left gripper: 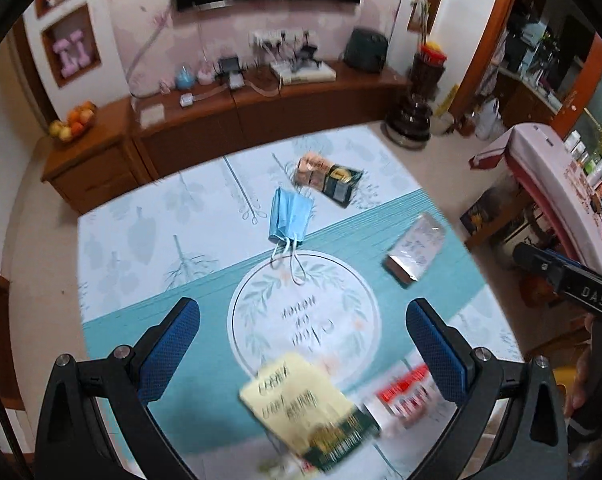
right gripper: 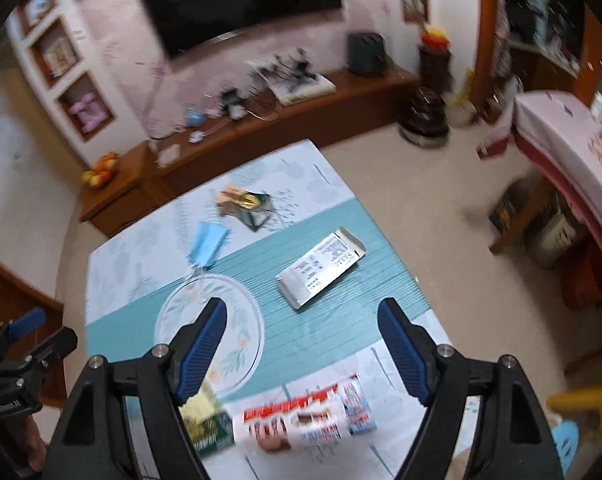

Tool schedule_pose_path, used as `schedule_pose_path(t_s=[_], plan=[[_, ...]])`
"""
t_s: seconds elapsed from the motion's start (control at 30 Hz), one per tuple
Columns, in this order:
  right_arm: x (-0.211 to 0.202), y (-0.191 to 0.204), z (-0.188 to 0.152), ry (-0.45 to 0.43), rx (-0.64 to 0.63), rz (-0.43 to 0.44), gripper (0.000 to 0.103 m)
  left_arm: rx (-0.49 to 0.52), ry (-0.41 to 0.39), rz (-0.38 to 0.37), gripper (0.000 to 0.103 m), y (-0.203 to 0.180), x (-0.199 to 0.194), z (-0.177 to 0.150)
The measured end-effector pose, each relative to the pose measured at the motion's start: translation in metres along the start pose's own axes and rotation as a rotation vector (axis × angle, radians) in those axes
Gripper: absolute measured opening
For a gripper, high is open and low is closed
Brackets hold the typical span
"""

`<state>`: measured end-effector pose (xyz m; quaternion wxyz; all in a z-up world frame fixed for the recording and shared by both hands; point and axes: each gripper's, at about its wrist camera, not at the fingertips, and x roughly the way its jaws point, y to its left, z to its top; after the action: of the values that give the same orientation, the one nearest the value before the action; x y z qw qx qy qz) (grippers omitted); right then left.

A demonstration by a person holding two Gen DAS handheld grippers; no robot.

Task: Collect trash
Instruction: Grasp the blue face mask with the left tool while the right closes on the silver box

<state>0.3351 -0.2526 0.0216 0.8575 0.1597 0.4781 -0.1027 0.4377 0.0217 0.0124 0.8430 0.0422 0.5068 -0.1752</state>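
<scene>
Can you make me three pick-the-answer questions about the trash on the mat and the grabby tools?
1. Where is the yellow and green packet?
A. Nearest the left tool, at the mat's close end
B. On the wooden cabinet
C. Far end of the mat

2. What colour is the face mask?
A. Pink
B. Blue
C. Black

3. How are both tools?
A. Shut on a packet
B. Shut on nothing
C. Open, holding nothing

Answers:
1 A, it lies just below the left tool's fingers.
2 B, its folded cloth is light blue with pale ear loops.
3 C, the left tool and the right tool both show a wide gap with only the mat behind.
</scene>
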Motion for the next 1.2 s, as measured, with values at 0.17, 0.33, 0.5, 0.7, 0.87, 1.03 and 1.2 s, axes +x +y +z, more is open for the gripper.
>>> schedule_pose_path(t_s=[0.17,0.33,0.5,0.7,0.87,1.03,1.2], plan=[[0.08,0.001,0.013,0.07,0.089,-0.063,0.078,-0.031,0.053,0.006,0.1,0.024,0.08,0.023],[0.149,0.005,0.014,0.121,0.141,-0.116,0.078,-0.088,0.106,-0.006,0.099,0.041,0.15,0.042],[0.196,0.003,0.013,0.159,0.207,-0.165,0.078,-0.125,0.132,-0.016,0.098,0.047,0.198,0.049],[0.227,-0.004,0.009,0.178,0.276,-0.215,0.082,-0.113,0.139,0.004,0.098,0.039,0.229,0.054],[0.237,0.0,0.006,0.18,0.277,-0.239,0.085,-0.068,0.15,0.032,0.081,0.028,0.25,0.057],[0.239,0.011,0.003,0.182,0.219,-0.291,0.075,0.016,0.117,0.094,0.054,0.011,0.255,0.059],[0.233,0.014,-0.003,0.171,0.202,-0.284,0.073,0.053,0.111,0.065,0.011,0.002,0.25,0.059]])
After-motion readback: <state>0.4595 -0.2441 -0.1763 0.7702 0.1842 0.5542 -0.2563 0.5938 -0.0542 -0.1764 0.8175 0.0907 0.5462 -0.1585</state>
